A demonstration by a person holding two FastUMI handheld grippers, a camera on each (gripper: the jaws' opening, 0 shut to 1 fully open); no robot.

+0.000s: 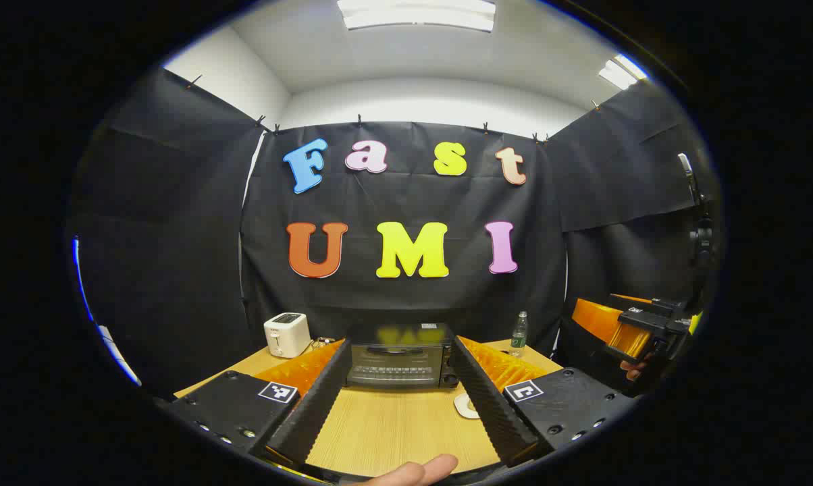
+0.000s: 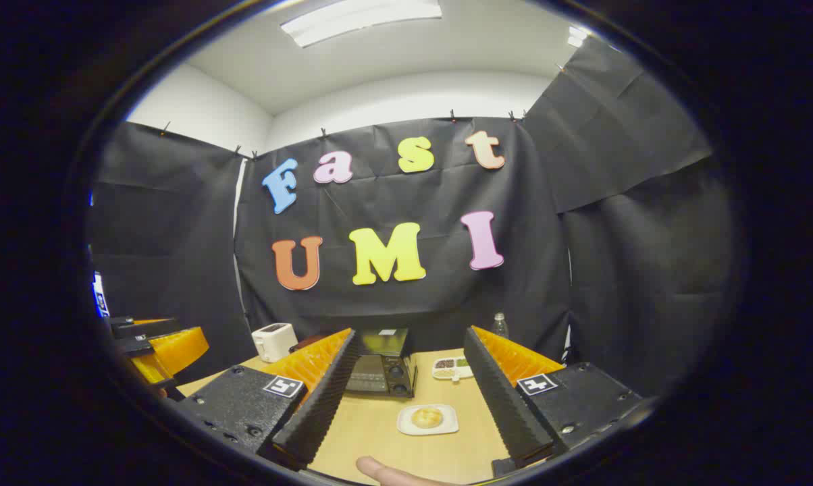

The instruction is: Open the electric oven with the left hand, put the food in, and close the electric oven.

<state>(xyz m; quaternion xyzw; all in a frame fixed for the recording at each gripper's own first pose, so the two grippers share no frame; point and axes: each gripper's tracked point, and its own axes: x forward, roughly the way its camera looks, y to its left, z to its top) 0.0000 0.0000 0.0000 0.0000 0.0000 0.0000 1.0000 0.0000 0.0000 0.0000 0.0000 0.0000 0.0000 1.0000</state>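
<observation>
Electric oven (image 2: 381, 370) at the back of the wooden table (image 2: 413, 445), hard against the booth wall, door shut. Left of the oven, a toaster (image 2: 273, 341), also at the back edge. Right of the oven, a bottle (image 2: 500, 326) standing by the wall, and a sectioned tray (image 2: 452, 367) lying just beside the oven's right flank. In front of the oven and slightly to its right, a plate (image 2: 427, 420) with 1 bun (image 2: 427, 417) on it, apart from the oven door, nearer the table's front edge than the sectioned tray.
</observation>
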